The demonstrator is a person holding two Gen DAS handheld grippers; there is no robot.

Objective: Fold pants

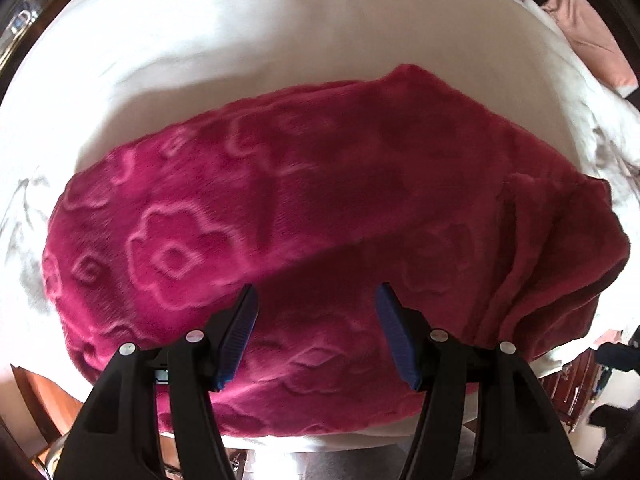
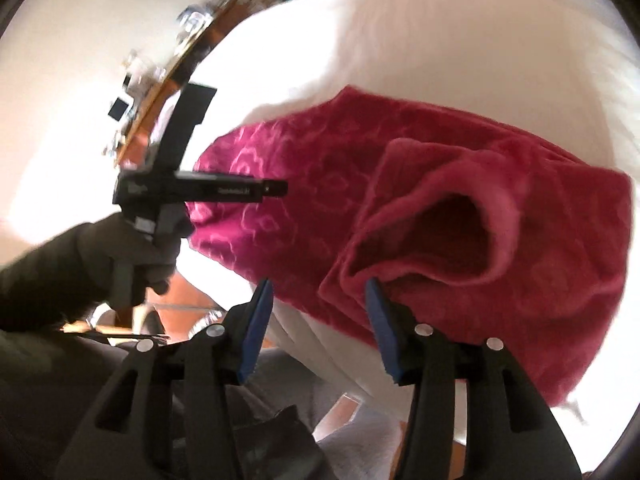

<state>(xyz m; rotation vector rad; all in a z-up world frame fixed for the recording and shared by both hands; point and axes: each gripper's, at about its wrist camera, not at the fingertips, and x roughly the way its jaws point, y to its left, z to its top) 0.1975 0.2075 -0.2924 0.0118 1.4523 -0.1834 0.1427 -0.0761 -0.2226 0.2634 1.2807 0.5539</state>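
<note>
Between the blue-padded fingers of the left gripper (image 1: pixel 316 292) nothing is clamped; its jaws gape directly above the magenta plush pants with embossed flowers (image 1: pixel 280 200), which lie folded on the white bedsheet (image 1: pixel 240 32). Near the pants' right end, the right gripper (image 2: pixel 318 286) is also released, beside an upturned fold.

Left wrist view looks straight down, close over the pants (image 1: pixel 320 208). Right wrist view slants down from the side. Both share pants and bed (image 2: pixel 400 40).
</note>
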